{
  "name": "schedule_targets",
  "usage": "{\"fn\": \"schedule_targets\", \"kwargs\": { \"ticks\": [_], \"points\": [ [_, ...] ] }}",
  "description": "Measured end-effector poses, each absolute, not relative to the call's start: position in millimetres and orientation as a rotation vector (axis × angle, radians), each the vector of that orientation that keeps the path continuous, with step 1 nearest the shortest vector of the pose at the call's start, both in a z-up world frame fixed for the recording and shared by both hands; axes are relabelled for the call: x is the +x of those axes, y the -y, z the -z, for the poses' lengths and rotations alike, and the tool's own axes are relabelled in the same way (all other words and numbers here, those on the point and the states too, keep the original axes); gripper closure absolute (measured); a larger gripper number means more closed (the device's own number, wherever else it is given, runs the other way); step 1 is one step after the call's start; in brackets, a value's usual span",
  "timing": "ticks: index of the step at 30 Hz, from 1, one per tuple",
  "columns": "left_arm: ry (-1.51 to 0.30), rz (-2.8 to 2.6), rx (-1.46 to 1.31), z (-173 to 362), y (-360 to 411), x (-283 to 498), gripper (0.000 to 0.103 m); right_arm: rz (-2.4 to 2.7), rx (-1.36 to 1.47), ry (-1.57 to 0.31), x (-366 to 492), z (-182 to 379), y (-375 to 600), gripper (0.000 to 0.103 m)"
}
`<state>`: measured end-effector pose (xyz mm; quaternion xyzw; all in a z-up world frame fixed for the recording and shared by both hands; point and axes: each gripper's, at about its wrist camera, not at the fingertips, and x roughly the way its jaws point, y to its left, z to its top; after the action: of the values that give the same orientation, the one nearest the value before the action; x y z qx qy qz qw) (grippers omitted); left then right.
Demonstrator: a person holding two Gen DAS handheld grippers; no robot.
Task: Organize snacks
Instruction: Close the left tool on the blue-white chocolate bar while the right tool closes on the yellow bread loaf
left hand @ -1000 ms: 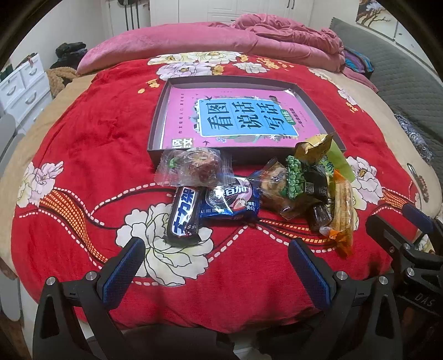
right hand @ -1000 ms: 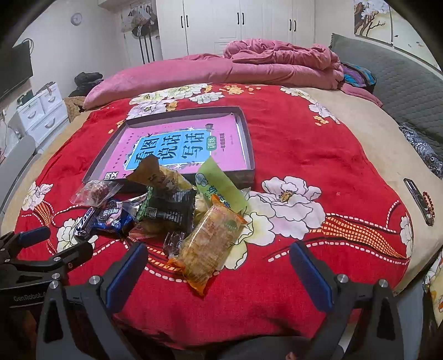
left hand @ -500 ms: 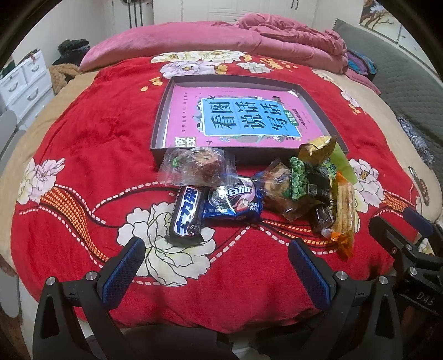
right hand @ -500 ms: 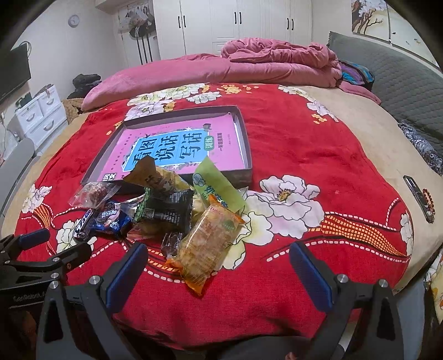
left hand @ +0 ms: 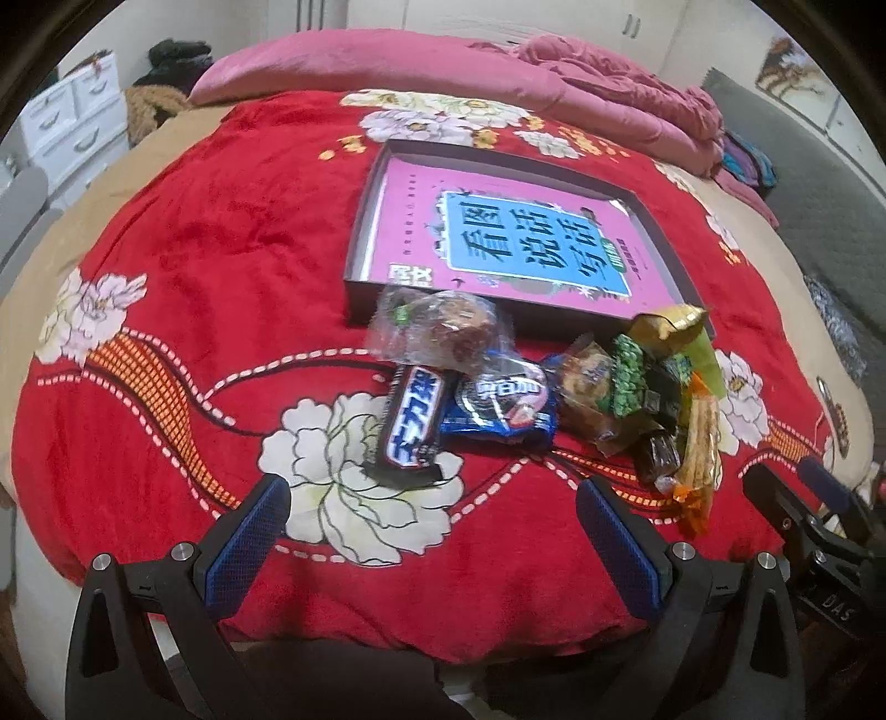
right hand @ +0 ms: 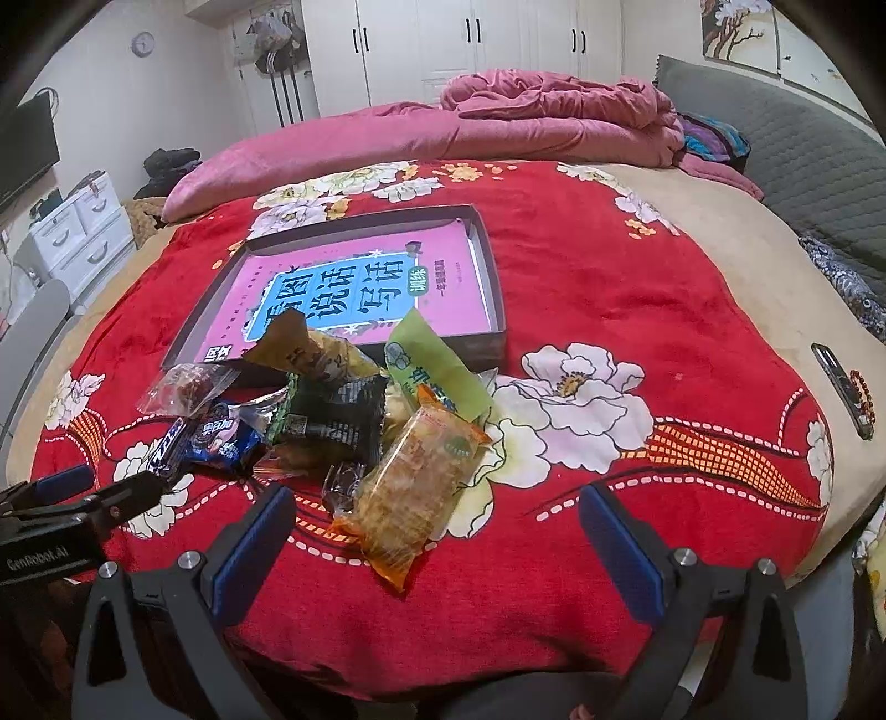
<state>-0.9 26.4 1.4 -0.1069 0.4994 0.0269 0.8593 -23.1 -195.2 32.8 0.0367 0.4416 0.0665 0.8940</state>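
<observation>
Where the left wrist view looks across the bed, the left gripper [left hand: 432, 518] hovers over the near edge of the red floral blanket [left hand: 183, 288], jaws spread wide, nothing between them. Items listed from this view:
- dark chocolate bar [left hand: 412, 423], lying lengthwise on a white flower print, nearest the left gripper;
- blue cookie packet [left hand: 498, 407], touching the bar's right side;
- clear-wrapped pastry [left hand: 440, 327], just behind both, against the front wall of the shallow box [left hand: 365, 221];
- the box holds a pink book [left hand: 526, 243] with a blue title panel;
- right gripper [left hand: 797, 487], seen from the side at the right edge, apart from the pile.
The rest of the snack pile is crowded and blurred here.

From the right wrist view, the right gripper [right hand: 437, 531] also stands released, empty, its fingers framing the near end of an orange cracker bag [right hand: 415, 487]. Items shown better here:
- black-and-green packet [right hand: 332, 415], behind the cracker bag;
- light green pouch [right hand: 432, 365], leaning against the box front;
- brown-gold pouch [right hand: 299, 346], partly covering the book's lower edge;
- small clear-wrapped candy [right hand: 343, 484], tucked beside the cracker bag.
Seen only in this view:
- dark slim device with beads [right hand: 844, 387] on the tan sheet, far right;
- white wardrobe [right hand: 443, 50];
- wall clock [right hand: 144, 43].
A rumpled pink quilt [right hand: 554, 116] lies behind the box. All snacks sit outside the box, heaped at its front.
</observation>
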Motion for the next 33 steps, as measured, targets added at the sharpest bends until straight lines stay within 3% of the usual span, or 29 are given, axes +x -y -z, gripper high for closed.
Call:
{"fn": "schedule_targets", "kwargs": {
  "ticks": [12,23,26,33],
  "points": [
    [-1.138,-0.08,-0.344,19,-49,16,0.001,-0.099,0.118,-0.981,-12,-19,204,0.0],
    [-1.15,-0.053,-0.242,18,-46,41,0.007,-0.083,0.255,-1.068,3,0,224,0.002],
    [-1.154,-0.036,-0.272,20,-53,42,0.01,-0.099,0.284,-1.086,9,5,223,0.008],
    [-1.18,0.007,-0.303,27,-57,46,0.022,-0.198,0.365,-1.124,21,17,214,0.035]
  ]
}}
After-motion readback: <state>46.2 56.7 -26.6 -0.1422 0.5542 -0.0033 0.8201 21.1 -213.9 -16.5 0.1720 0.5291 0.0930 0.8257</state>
